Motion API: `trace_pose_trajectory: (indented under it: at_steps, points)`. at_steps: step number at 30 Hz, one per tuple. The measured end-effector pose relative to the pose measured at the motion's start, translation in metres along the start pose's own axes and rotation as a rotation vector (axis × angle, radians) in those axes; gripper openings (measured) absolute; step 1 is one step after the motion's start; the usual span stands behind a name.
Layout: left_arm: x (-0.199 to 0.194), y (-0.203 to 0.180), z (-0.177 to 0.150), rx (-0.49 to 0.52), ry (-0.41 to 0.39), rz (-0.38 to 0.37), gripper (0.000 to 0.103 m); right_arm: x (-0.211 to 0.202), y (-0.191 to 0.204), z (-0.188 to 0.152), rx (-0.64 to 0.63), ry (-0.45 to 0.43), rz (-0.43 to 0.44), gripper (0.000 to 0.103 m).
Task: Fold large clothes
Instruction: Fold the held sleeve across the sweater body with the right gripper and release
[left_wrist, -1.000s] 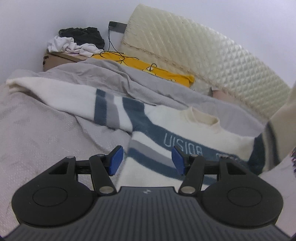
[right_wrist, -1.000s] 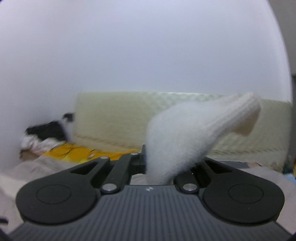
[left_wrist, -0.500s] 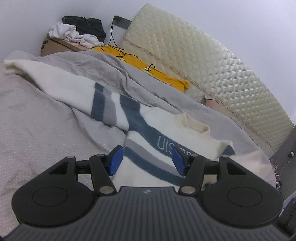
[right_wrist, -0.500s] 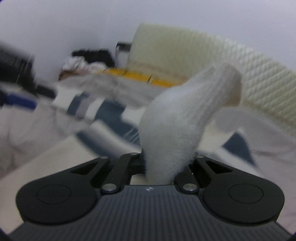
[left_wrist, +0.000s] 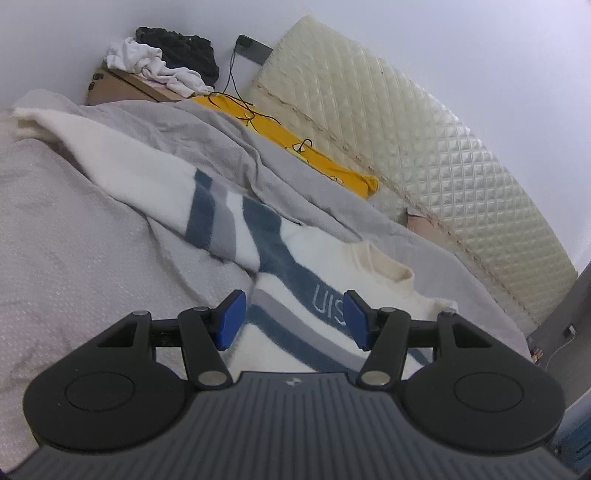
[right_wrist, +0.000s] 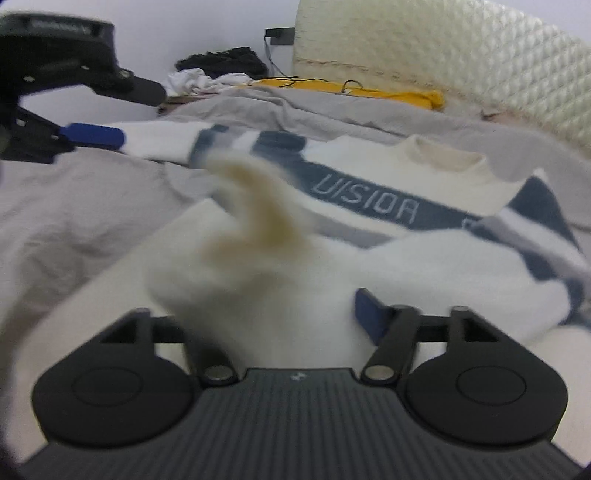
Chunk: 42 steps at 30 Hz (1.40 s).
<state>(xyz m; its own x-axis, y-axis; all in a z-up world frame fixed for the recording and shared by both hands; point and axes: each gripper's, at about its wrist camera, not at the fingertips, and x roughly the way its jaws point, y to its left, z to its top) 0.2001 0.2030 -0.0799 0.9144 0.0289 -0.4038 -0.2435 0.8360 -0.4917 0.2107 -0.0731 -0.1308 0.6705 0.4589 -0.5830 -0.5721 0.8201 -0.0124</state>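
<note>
- The sweater (left_wrist: 332, 295) lies spread on the bed's grey cover (left_wrist: 74, 258), chest side up. It is white with blue and grey stripes, and pale letters run along the blue band on the chest.
- One long sleeve (left_wrist: 122, 155) stretches away to the far left over the cover, flat and almost straight.
- The left gripper (left_wrist: 291, 317) hovers above the lower chest of the sweater. Its jaws stand about half open, and nothing is between the blue pads (left_wrist: 231, 319).
- In the right wrist view, the right gripper (right_wrist: 295, 317) is low over the sweater, near the front edge of it. Its jaws have just been opening from a closed grip.
- The other sleeve's cuff (right_wrist: 251, 236), white and blurred, rises up between the open jaws. The right blue pad (right_wrist: 367, 317) stands clear of the cloth; the left pad is hidden behind the cuff, so contact there cannot be told.
- The left gripper (right_wrist: 92, 134) also shows in that view, at the far left above the stretched sleeve.
- Behind the bed, a quilted cream mattress (left_wrist: 424, 147) leans on the wall, with a yellow cloth (left_wrist: 295, 147) at its foot.
</note>
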Motion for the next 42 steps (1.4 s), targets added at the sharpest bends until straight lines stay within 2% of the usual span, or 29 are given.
trace_pose_trajectory:
  at_steps: [4, 8, 12, 16, 21, 22, 24, 25, 29, 31, 37, 42]
  points:
    - [-0.006, -0.005, -0.004, 0.023, 0.004, 0.0, 0.064, -0.028, -0.005, -0.008, 0.047, 0.022, 0.064, 0.07]
    - [-0.013, -0.022, -0.011, 0.092, 0.02, -0.018, 0.064, -0.052, -0.01, -0.009, 0.093, 0.018, 0.109, 0.07]
    - [-0.02, -0.034, -0.022, 0.115, 0.047, -0.069, 0.064, -0.075, -0.02, -0.012, 0.136, -0.011, 0.123, 0.07]
    - [-0.023, -0.051, -0.036, 0.182, 0.078, -0.081, 0.064, -0.084, -0.035, -0.016, 0.194, -0.048, 0.1, 0.07]
    - [-0.013, -0.072, -0.059, 0.276, 0.15, -0.091, 0.063, -0.064, -0.061, -0.018, 0.295, -0.046, 0.027, 0.069]
    - [-0.009, -0.074, -0.064, 0.288, 0.165, -0.092, 0.063, -0.06, -0.068, -0.018, 0.323, -0.046, 0.019, 0.066]
    - [-0.002, -0.078, -0.071, 0.303, 0.195, -0.097, 0.063, -0.052, -0.079, -0.019, 0.365, -0.051, -0.015, 0.054]
    - [0.001, -0.08, -0.076, 0.316, 0.21, -0.096, 0.063, -0.049, -0.082, -0.02, 0.38, -0.054, -0.023, 0.052]
    - [0.012, -0.086, -0.089, 0.383, 0.251, -0.081, 0.061, -0.036, -0.091, -0.023, 0.388, -0.057, -0.052, 0.04]
    - [0.02, -0.087, -0.095, 0.4, 0.287, -0.059, 0.052, -0.03, -0.092, -0.024, 0.386, -0.055, -0.066, 0.04]
    - [0.045, -0.078, -0.116, 0.442, 0.399, 0.072, 0.047, -0.016, -0.095, -0.032, 0.414, -0.026, -0.067, 0.037]
    - [0.05, -0.069, -0.115, 0.397, 0.406, 0.092, 0.047, -0.008, -0.098, -0.039, 0.432, 0.011, -0.051, 0.037]
